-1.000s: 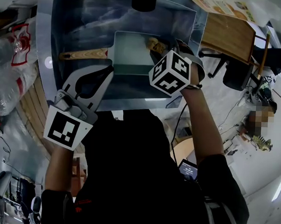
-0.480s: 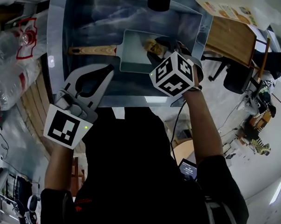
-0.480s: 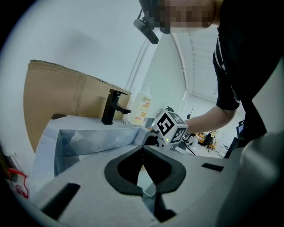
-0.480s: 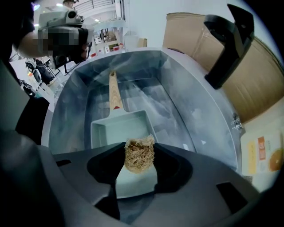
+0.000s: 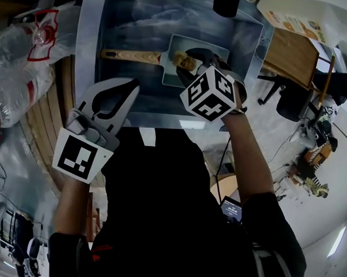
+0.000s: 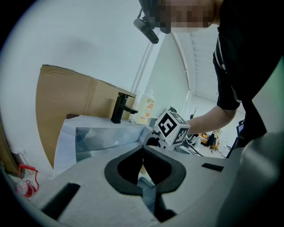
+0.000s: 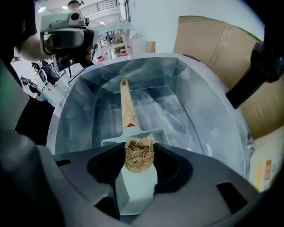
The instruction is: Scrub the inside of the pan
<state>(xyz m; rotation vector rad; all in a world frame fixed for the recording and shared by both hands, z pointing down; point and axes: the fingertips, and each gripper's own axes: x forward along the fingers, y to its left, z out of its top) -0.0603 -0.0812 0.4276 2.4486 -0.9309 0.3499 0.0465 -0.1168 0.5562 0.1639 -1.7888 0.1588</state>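
A pale rectangular pan point(image 5: 171, 76) with a wooden handle point(image 5: 130, 55) lies in the steel sink point(image 5: 147, 25). My right gripper point(image 5: 191, 60) is shut on a tan loofah scrubber point(image 5: 185, 62), which sits over the pan's inside near the handle end. In the right gripper view the scrubber point(image 7: 139, 154) is pinched between the jaws of the right gripper point(image 7: 139, 151), above the pan floor point(image 7: 135, 181), with the handle point(image 7: 125, 104) pointing away. My left gripper point(image 5: 133, 87) hangs shut and holds nothing over the sink's near edge. The left gripper point(image 6: 143, 150) shows its jaw tips touching.
A black faucet point(image 6: 120, 107) and a soap bottle point(image 6: 144, 106) stand at the sink's back, with brown cardboard point(image 6: 66, 91) behind. Clear plastic bags point(image 5: 18, 71) lie to the left of the sink. A wooden desk point(image 5: 289, 51) and a chair point(image 5: 296, 94) stand to the right.
The right gripper has carried the scrubber across the pan from its far corner toward the handle end. The left gripper stays shut at the sink's front. The head view has shifted.
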